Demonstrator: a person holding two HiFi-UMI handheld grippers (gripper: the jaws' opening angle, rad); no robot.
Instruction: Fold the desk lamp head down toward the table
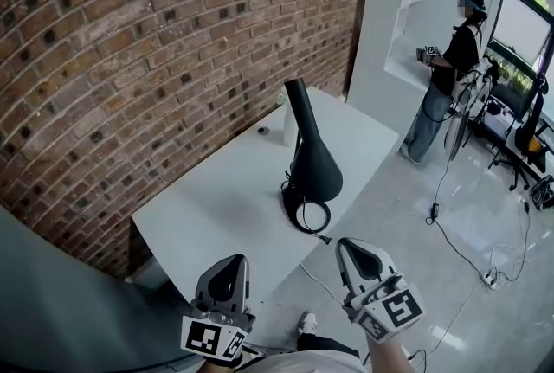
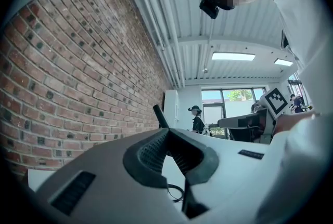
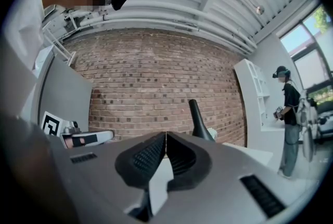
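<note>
Lamp (image 1: 312, 163) upright on the table (image 1: 216, 207), both your grippers closed, empty and short of it.

Head view: its long axis rises steeply, tip leaning toward the brick wall (image 1: 130, 60); it stands ahead, between your left gripper (image 1: 227, 272) and right gripper (image 1: 353, 252), the right probably slightly nearer. Left gripper view: jaws together on nothing, lamp tip (image 2: 159, 116) just beyond them. Right gripper view: jaws pressed shut, lamp (image 3: 200, 121) ahead, slightly right.

The right hand-held gripper (image 3: 166, 135), jaws pressed together with nothing between them, faces a black desk lamp (image 3: 199, 123) rising before a brick wall (image 3: 156, 77), while a person (image 3: 289, 108) stands beside white shelves (image 3: 252, 90).
</note>
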